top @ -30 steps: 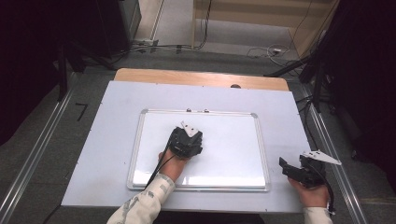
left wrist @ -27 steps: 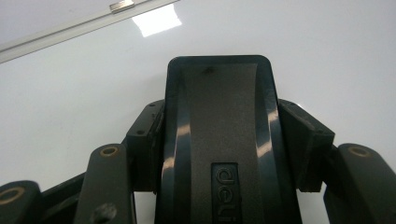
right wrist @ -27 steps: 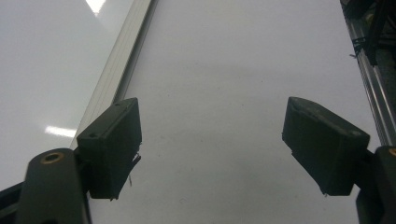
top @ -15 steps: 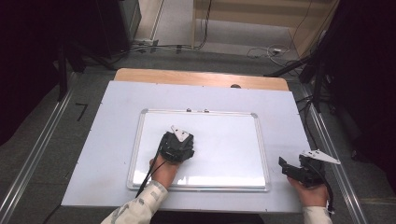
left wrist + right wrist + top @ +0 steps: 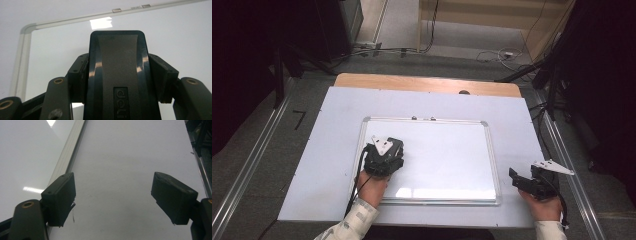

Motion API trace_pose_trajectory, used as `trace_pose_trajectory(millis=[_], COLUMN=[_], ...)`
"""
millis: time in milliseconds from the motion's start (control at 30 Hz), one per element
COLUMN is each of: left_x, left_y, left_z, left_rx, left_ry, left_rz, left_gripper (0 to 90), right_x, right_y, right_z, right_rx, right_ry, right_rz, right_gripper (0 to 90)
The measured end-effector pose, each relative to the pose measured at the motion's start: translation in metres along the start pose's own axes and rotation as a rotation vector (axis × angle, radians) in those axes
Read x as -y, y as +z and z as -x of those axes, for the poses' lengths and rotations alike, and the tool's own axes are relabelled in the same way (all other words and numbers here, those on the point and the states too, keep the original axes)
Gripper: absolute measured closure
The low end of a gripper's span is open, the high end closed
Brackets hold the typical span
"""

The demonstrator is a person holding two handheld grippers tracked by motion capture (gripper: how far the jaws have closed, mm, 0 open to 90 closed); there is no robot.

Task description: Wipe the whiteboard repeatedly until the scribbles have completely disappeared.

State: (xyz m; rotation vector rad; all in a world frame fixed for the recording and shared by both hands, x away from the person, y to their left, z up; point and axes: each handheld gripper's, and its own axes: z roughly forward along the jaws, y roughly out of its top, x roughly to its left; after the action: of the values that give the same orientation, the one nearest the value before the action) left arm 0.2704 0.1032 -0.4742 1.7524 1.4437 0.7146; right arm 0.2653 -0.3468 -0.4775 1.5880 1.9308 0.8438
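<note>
One eraser (image 5: 117, 75) | upright between left fingers (image 5: 163, 80) | long axis toward whiteboard (image 5: 57, 50) top edge

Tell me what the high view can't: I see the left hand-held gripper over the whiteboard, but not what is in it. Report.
Observer: The left hand-held gripper is shut on a black whiteboard eraser; the left gripper view shows its jaws pressing both sides.
Operator: Describe the eraser's back.
Observer: It carries raised "deli" lettering near the bottom of that view.
Operator: Now check the right hand-held gripper.
Observer: The right hand-held gripper stands open with nothing between its jaws, in the right gripper view.
Operator: Say what lies under it.
Observer: Bare white table, with the whiteboard frame running past one jaw.
</note>
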Motion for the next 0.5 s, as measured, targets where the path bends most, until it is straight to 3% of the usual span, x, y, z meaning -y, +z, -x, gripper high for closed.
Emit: trace_pose_trajectory(millis=[500], left_x=[0.010], left_y=[-0.029], left_z=[-0.021], left_rx=[-0.027], left_ry=[-0.052], left_rz=[0.020], left_gripper=[40.6], right_x=[-0.002], right_y=[0.002], right_z=[-0.001], right_rx=[-0.010], right_ry=[-0.002], right_rz=[0.003], right_gripper=[18.7])
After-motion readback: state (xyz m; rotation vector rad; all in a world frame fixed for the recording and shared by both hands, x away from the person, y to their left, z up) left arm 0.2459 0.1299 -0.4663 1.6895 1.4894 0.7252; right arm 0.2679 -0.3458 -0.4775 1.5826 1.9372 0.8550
